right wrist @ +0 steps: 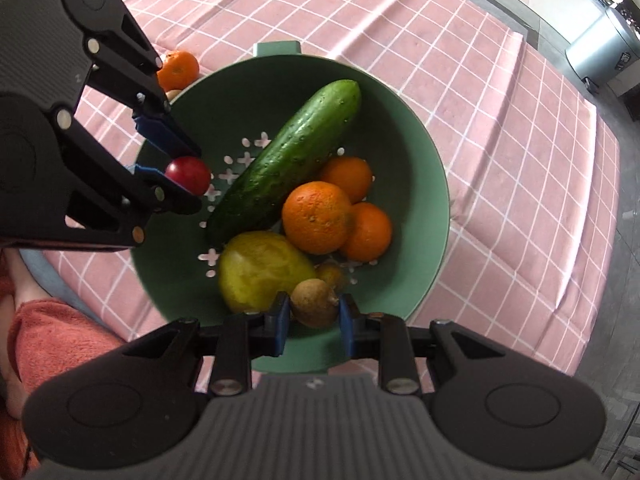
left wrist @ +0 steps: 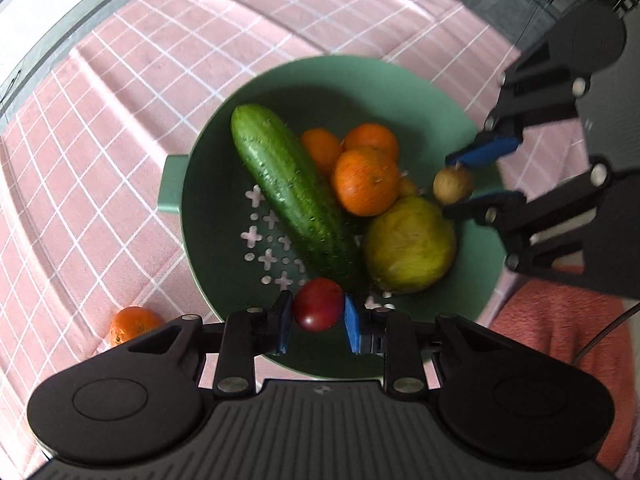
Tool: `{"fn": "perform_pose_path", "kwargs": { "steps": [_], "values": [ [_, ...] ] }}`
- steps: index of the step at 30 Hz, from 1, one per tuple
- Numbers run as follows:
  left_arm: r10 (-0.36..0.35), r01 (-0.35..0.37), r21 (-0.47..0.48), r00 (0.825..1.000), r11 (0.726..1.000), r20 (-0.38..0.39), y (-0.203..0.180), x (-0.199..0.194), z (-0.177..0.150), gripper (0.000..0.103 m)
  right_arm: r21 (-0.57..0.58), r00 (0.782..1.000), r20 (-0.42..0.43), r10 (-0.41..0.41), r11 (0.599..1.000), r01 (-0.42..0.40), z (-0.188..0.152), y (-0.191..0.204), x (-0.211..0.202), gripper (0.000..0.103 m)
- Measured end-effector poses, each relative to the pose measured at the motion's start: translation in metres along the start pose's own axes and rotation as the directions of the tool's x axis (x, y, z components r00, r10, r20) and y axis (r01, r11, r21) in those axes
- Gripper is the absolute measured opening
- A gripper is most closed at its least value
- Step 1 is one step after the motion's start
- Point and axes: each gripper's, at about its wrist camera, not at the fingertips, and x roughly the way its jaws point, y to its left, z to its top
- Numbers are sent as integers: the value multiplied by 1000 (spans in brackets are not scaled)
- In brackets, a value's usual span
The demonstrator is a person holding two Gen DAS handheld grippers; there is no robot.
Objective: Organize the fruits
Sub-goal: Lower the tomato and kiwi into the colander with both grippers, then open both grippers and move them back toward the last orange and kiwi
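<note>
A green colander bowl (left wrist: 472, 296) (right wrist: 420, 152) holds a cucumber (left wrist: 288, 188) (right wrist: 288, 160), three oranges (left wrist: 366, 182) (right wrist: 316, 216) and a yellow-green fruit (left wrist: 410, 244) (right wrist: 262, 270). My left gripper (left wrist: 318, 312) (right wrist: 188, 174) is shut on a small red fruit (left wrist: 318, 310) (right wrist: 188, 174) above the bowl's near rim. My right gripper (right wrist: 314, 308) (left wrist: 454, 182) is shut on a small brown fruit (right wrist: 314, 308) (left wrist: 452, 184) over the opposite side of the bowl. Both point down into it.
One orange (left wrist: 132, 326) (right wrist: 178, 70) lies loose on the pink checked cloth (left wrist: 100, 160) (right wrist: 520, 160) beside the bowl, with a small brown thing (right wrist: 173, 94) next to it. An orange towel or sleeve (left wrist: 560, 344) (right wrist: 52, 344) is at the table's edge.
</note>
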Motion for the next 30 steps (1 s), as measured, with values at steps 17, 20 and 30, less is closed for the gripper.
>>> {"fn": "perform_pose_path", "kwargs": {
  "steps": [17, 20, 30],
  "values": [
    [53, -51, 88, 998, 995, -15, -18, 25, 7, 47, -18, 1000, -20, -8, 1000, 8, 9, -13, 19, 30],
    [39, -38, 83, 999, 996, -10, -23, 22, 5, 60, -13, 999, -15, -30, 999, 29, 9, -12, 11, 43],
    [16, -21, 44, 994, 999, 108, -18, -37, -32, 62, -2, 999, 45, -27, 1000, 27, 8, 13, -29, 48]
  ]
}}
